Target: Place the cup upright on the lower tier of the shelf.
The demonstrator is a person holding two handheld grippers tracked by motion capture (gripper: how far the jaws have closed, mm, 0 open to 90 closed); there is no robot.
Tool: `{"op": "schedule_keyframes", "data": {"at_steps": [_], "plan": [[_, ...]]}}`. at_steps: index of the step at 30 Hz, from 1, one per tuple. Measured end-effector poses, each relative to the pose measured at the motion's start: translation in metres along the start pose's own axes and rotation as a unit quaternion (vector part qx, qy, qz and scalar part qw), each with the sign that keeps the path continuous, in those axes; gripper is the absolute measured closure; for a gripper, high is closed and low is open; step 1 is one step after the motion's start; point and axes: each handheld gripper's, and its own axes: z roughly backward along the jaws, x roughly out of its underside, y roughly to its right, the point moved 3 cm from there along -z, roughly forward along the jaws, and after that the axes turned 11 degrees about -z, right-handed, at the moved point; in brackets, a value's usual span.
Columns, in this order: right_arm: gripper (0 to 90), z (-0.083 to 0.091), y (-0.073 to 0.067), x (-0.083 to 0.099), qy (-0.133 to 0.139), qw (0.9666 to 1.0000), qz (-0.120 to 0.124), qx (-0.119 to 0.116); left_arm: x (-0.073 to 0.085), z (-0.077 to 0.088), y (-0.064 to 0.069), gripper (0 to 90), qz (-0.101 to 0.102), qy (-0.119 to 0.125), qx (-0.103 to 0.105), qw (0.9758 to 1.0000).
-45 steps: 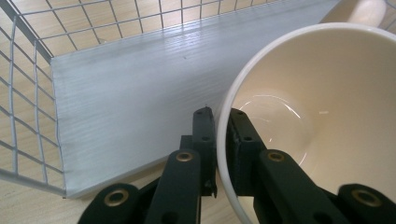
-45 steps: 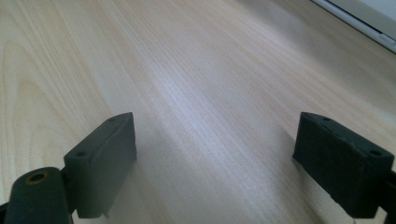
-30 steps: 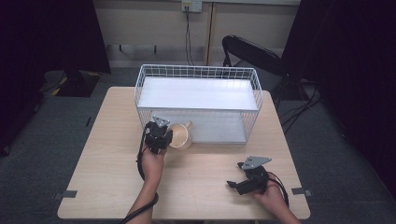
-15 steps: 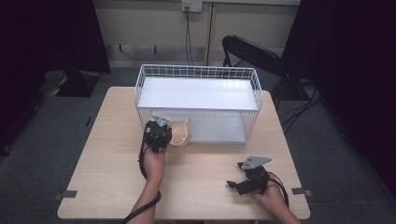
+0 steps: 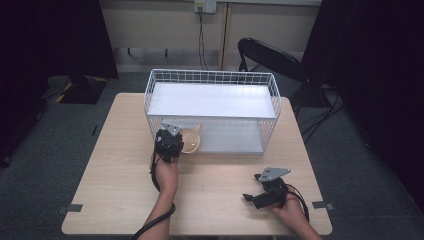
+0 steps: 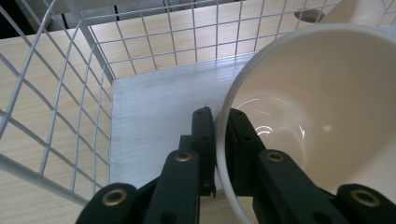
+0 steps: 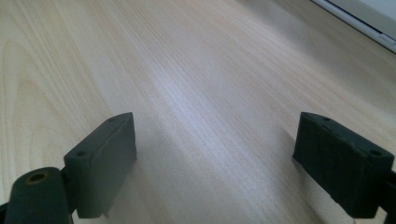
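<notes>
Left of centre in the high view, the left gripper (image 5: 172, 136) sits at the front left corner of the white wire basket (image 5: 212, 78), and it's clamped on the rim of a cream bowl (image 5: 190, 141). The left gripper view gives the close look: one black jaw outside the bowl's wall, one inside, pinching the thin rim between them, with the bowl (image 6: 322, 112) taking up the right side of that frame. The bowl is over the basket's pale floor, by the near left corner; whether it touches the floor I cannot tell. The wire wall (image 6: 56, 93) runs down the left side of that frame, wooden table visible through the mesh. Down at the lower right of the high view, the right gripper (image 5: 252, 199) is low over the bare table (image 5: 115, 165), well apart from the basket, held in the person's hand (image 5: 290, 212). In the right gripper view its jaws stand wide apart, with plain wood grain between them. A black folding chair (image 5: 270, 55) stands behind the table at upper right.
</notes>
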Motion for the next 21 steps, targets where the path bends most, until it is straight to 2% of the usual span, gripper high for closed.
{"op": "schedule_keyframes", "data": {"at_steps": [21], "plan": [[12.2,0.0,0.0,0.0,0.0,1.0,0.0,0.0,-0.0015,-0.0086,0.0015,83.0,0.016,0.001,-0.02,0.9997]]}}
